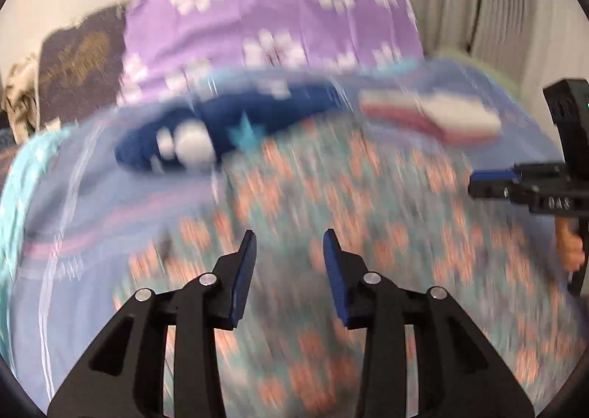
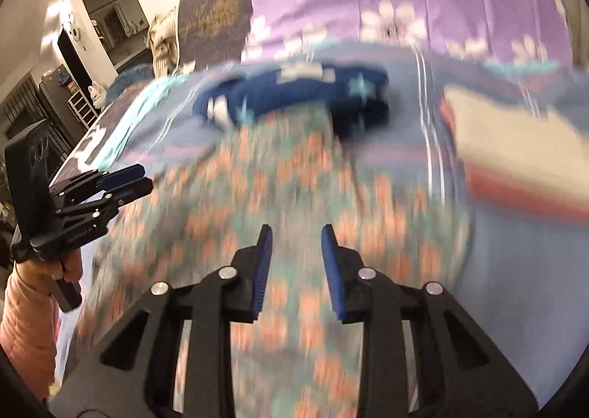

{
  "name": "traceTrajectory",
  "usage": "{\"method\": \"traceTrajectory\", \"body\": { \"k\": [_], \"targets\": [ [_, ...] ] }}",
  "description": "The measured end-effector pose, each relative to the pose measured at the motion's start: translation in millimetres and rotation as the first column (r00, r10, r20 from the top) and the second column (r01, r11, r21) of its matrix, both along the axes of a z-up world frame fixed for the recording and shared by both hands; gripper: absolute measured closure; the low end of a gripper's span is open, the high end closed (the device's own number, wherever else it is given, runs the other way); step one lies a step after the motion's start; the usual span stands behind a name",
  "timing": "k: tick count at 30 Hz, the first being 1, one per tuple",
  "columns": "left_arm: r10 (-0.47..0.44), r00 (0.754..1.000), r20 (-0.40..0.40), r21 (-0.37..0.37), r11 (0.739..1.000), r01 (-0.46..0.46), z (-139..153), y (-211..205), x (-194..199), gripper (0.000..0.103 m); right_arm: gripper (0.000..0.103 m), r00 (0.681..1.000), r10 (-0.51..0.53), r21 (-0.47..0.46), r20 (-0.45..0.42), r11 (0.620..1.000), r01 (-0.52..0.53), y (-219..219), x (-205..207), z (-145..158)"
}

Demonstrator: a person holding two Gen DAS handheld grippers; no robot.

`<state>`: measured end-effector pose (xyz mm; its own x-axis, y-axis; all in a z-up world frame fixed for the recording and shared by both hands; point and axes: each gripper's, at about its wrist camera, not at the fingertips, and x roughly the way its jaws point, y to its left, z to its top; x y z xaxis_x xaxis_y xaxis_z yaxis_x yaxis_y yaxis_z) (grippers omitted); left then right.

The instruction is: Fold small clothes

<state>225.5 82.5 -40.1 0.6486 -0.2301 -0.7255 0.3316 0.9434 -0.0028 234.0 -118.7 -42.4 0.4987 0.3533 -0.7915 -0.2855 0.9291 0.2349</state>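
Observation:
A teal garment with orange flowers [image 1: 331,219] lies spread on the blue bed sheet [image 1: 110,204], blurred by motion; it also shows in the right wrist view [image 2: 294,182]. My left gripper [image 1: 289,241] hovers over it, open and empty. My right gripper [image 2: 296,234] is also open and empty above the same garment. A dark blue garment with stars [image 1: 228,127] lies beyond it, also in the right wrist view [image 2: 302,94]. A folded white and red piece [image 1: 434,112] lies to the right, also in the right wrist view [image 2: 515,145].
A purple flowered pillow [image 1: 272,24] and a dark cushion [image 1: 81,57] stand at the head of the bed. The right gripper shows at the right edge [image 1: 493,178]; the left gripper shows at the left [image 2: 132,178]. A room with furniture [image 2: 55,94] lies beyond the bed's left side.

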Motion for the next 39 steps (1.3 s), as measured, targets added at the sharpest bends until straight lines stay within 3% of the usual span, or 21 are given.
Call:
{"method": "traceTrajectory", "body": {
  "k": [1,2,3,4,7,10,13,15,18,25,33,35,39],
  "targets": [
    [0.006,0.998,-0.061,0.044,0.999,-0.004,-21,-3,-5,0.058,0.073,0.998,-0.036,-0.080,-0.055,0.996,0.032,-4,-2,-24],
    [0.028,0.993,-0.111,0.090,0.996,-0.018,-43,-6,-4,0.056,0.074,0.998,-0.041,-0.074,-0.055,0.997,0.037,-7,-1,-36],
    [0.038,0.997,-0.074,0.100,0.995,-0.030,-55,-9,-9,0.052,0.074,0.999,-0.038,-0.051,0.005,0.998,0.039,-9,-6,-40],
    [0.038,0.998,-0.043,0.106,0.994,-0.033,-55,-10,-13,0.052,0.074,0.999,-0.024,-0.080,0.032,0.996,0.027,-6,-8,-41],
    [0.125,0.990,-0.063,0.092,0.989,-0.119,-38,-6,-21,0.050,0.072,0.999,-0.047,-0.166,0.013,0.985,0.048,5,-14,-29],
    [0.117,0.993,-0.006,0.053,0.992,-0.116,-15,0,-59,0.045,0.055,0.998,-0.064,-0.111,0.011,0.992,0.064,-9,-43,-12],
    [0.123,0.992,0.011,0.036,0.992,-0.123,-8,15,-109,0.036,0.054,0.998,-0.060,-0.080,0.036,0.995,0.063,-34,-91,-3],
    [0.134,0.991,-0.007,0.031,0.991,-0.134,-11,30,-129,0.034,0.054,0.997,-0.076,-0.025,0.003,0.997,0.076,-56,-120,-8],
    [0.176,0.983,-0.050,0.050,0.983,-0.174,-23,48,-167,0.034,0.066,0.991,-0.126,0.030,-0.045,0.991,0.128,-87,-156,-17],
    [0.226,0.964,-0.140,0.040,0.974,-0.222,-46,78,-228,0.034,0.069,0.984,-0.151,0.131,-0.094,0.978,0.162,-119,-216,-26],
    [0.214,0.956,-0.200,-0.120,0.963,-0.241,-53,94,-271,0.035,0.069,0.985,-0.113,0.191,-0.130,0.972,0.137,-131,-267,-26],
    [0.194,0.962,-0.194,-0.147,0.963,-0.224,-54,94,-284,0.039,0.069,0.984,-0.108,0.221,-0.139,0.966,0.137,-136,-283,-27],
    [0.179,0.966,-0.184,-0.184,0.960,-0.213,-52,98,-313,0.057,0.069,0.983,-0.092,0.287,-0.156,0.948,0.134,-144,-313,-29]
  ]
}}
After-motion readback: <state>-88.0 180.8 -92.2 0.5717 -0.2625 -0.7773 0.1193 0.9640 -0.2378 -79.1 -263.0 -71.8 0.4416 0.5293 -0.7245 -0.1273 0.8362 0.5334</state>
